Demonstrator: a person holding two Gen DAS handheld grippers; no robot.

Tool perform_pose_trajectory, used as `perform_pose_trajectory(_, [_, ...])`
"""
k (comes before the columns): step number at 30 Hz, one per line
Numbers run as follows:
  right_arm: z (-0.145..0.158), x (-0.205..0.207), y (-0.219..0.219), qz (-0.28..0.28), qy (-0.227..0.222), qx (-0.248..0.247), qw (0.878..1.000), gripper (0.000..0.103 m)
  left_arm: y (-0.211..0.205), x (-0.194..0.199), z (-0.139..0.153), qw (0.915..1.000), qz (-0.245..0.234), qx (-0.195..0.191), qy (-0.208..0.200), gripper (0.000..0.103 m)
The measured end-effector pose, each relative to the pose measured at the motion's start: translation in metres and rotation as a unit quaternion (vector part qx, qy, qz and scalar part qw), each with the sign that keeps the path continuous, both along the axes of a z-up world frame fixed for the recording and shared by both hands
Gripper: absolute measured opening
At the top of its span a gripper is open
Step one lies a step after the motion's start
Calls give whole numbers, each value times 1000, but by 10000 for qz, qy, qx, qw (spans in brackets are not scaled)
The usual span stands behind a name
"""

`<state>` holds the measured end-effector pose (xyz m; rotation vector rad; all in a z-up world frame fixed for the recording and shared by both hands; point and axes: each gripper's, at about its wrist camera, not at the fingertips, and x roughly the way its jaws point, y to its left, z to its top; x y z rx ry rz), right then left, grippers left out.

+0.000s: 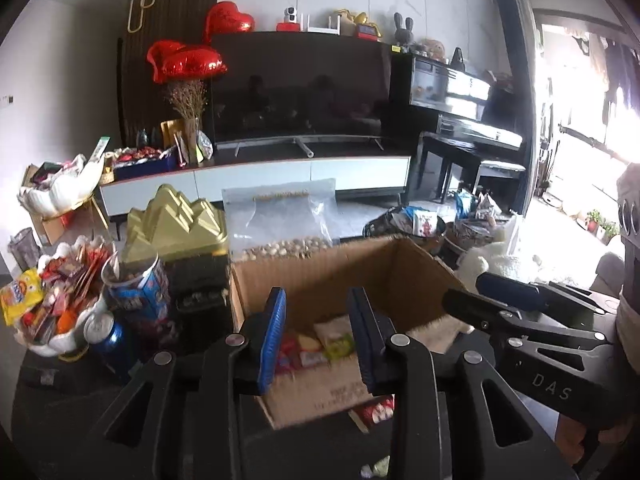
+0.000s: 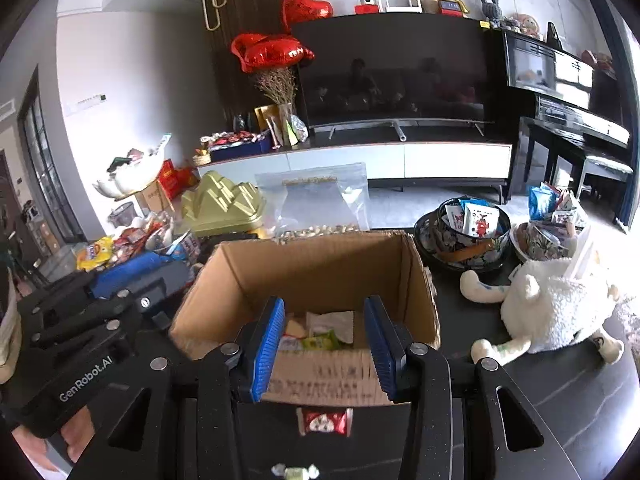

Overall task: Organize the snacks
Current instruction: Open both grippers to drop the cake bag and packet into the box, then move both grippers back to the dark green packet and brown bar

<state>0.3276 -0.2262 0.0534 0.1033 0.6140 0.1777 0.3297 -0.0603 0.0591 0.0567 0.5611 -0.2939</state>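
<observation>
Cardboard box [image 2: 320, 280] open on the dark table [image 2: 560, 392], a few snack packets [image 2: 320, 336] on its floor; both claws hover empty at its near wall.

Left gripper [image 1: 318, 336] and right gripper [image 2: 324, 344] stand with jaws spread, holding nothing. Judged step: between placements; the next move calls for picking a loose item. The red packet [image 2: 325, 421] and the wrapped candy [image 2: 294, 471] lie just before the box. Right view alone shows the plush sheep [image 2: 556, 312] and patterned bowl [image 2: 472, 240] whole; left view alone shows the white bowl of snacks [image 1: 60, 304] and blue can [image 1: 108, 340] closely.
</observation>
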Motion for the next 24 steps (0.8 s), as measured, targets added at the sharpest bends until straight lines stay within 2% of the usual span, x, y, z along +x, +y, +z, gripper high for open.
perform_pose_trajectory(9, [-4, -52, -4, 177, -3, -63, 9998, 46, -7, -49, -5, 9993, 71, 163, 325, 36])
perform_pose_trajectory(14, [-9, -76, -8, 437, 92, -111, 9989, 46, -16, -78, -9, 9988, 109, 121, 453, 40])
perform_pose_trajectory(20, [-16, -99, -18, 722, 191, -174, 9971, 46, -27, -106, -24, 9969, 176, 14, 772, 41])
perform_pose_trajectory(24, [-24, -108, -25, 840, 243, -343, 9956, 46, -37, -124, -39, 9950, 244, 129, 963, 46])
